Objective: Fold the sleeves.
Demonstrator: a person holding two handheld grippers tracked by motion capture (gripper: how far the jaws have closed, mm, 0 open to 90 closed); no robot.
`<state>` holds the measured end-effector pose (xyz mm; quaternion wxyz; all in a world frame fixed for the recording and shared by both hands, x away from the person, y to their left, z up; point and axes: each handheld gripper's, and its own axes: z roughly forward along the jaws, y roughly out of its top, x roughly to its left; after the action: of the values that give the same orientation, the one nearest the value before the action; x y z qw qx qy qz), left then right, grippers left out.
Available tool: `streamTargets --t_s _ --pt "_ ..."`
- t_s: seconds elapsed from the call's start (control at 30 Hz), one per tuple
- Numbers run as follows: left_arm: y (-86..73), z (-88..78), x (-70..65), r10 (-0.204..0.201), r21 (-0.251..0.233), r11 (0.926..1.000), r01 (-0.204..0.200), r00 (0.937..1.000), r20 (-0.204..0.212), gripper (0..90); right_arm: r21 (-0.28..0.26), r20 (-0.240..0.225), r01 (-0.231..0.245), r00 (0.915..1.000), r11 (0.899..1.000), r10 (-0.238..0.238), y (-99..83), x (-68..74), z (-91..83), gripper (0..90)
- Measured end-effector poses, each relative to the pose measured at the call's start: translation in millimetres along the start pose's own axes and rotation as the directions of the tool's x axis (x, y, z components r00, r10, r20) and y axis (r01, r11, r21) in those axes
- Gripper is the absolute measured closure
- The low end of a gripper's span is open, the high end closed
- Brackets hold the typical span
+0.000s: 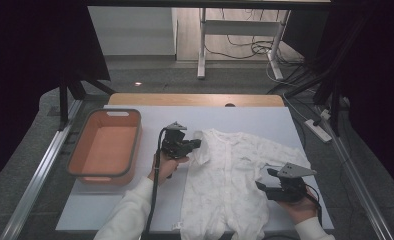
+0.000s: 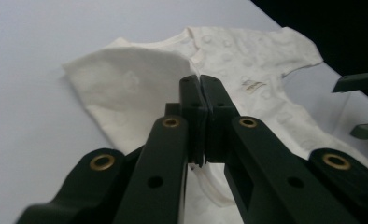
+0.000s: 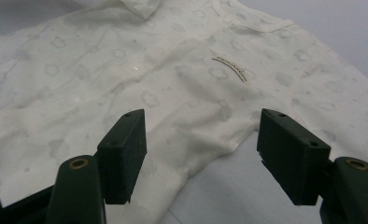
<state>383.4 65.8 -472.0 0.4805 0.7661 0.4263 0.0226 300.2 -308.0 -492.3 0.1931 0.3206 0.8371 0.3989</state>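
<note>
A white baby romper [image 1: 225, 170] with a faint cloud print lies flat on the white mat, neck toward the far side. My left gripper [image 1: 197, 143] is at its left sleeve. In the left gripper view the jaws [image 2: 201, 86] are shut together on the sleeve [image 2: 126, 79], whose cloth rises in a fold toward the tips. My right gripper [image 1: 262, 180] hovers low at the romper's right side, by the underarm below the right sleeve. Its jaws [image 3: 201, 135] stand open over the cloth [image 3: 173, 70], with nothing pinched. It also appears at the right edge of the left gripper view [image 2: 345, 109].
An orange basin [image 1: 80, 145] with a grey rim stands on the mat's left part, close to my left hand. The white mat [image 1: 255, 117] covers a wooden tabletop [image 1: 195, 99]. Metal rails run along both table sides, and cables lie on the floor beyond.
</note>
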Motion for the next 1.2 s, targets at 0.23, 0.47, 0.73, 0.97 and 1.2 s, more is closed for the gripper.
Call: streamTargets --t_s 0.23,0.47,0.73,0.97,1.2 --pt "10.6 11.6 -9.7 0.024 0.009 0.9997 -0.024 0.9996 0.011 87.7 -0.006 -0.002 -0.003 1.0 1.0 0.003 -0.2 -1.2 -0.8 33.0" --pt "17.8 20.1 -14.1 0.021 0.008 0.9998 -0.021 0.9997 0.011 87.7 -0.005 -0.003 -0.002 1.0 1.0 0.002 -0.2 -1.4 -0.4 33.0" --pt "23.7 32.1 -23.1 0.044 0.031 0.9985 -0.045 0.9989 0.013 87.5 -0.002 -0.002 0.0 1.0 1.0 0.0 -0.2 -0.6 0.0 33.0" --pt "27.7 37.6 -26.0 0.049 0.031 0.9983 -0.049 0.9988 0.01 87.3 -0.004 -0.007 -0.003 1.0 1.0 0.003 -0.3 -0.9 -0.1 33.0" --pt "29.3 50.8 -29.5 0.055 0.059 0.9967 -0.056 0.9984 0.014 86.6 0.001 -0.007 -0.003 1.0 1.0 0.003 -0.3 -0.6 0.7 32.9"
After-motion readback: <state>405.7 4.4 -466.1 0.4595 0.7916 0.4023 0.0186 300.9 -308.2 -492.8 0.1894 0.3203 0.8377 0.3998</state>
